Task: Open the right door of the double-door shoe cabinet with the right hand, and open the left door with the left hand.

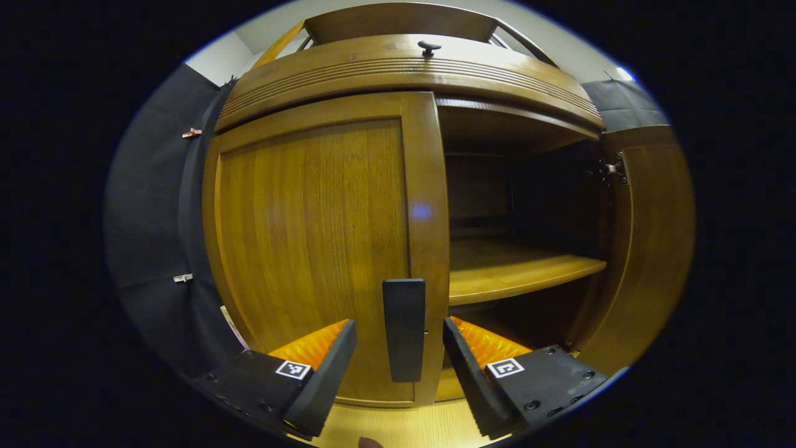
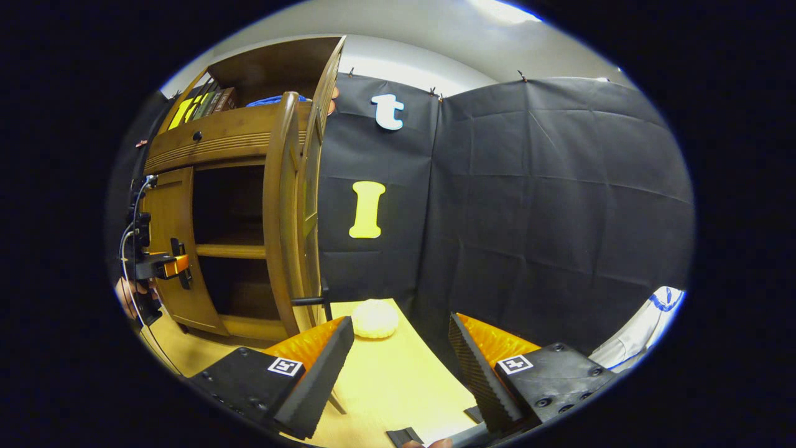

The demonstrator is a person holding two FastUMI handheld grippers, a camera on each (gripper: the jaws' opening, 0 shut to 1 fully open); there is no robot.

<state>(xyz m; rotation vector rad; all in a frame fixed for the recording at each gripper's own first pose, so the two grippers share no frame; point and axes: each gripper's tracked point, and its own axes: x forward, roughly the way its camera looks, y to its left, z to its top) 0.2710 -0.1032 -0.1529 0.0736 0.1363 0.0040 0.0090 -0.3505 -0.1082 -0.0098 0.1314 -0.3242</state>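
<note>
The wooden shoe cabinet (image 1: 404, 68) stands close in front in the left gripper view. Its left door (image 1: 311, 249) is closed and carries a dark upright handle (image 1: 404, 330). My left gripper (image 1: 401, 373) is open, one finger on each side of that handle, with gaps between. The right door (image 1: 647, 249) is swung open, baring a shelf (image 1: 516, 270). In the right gripper view the open right door (image 2: 283, 211) is edge-on, its handle (image 2: 308, 300) sticking out. My right gripper (image 2: 401, 367) is open and holds nothing, off to the right of that door. The left gripper (image 2: 165, 266) sits at the left door (image 2: 171, 211).
A pale round object (image 2: 375, 318) lies on the wooden tabletop (image 2: 398, 386) beside the open door. Books (image 2: 199, 102) stand on top of the cabinet. A knobbed drawer (image 1: 429, 46) runs above the doors. Black cloth walls (image 2: 528, 205) close in the right side.
</note>
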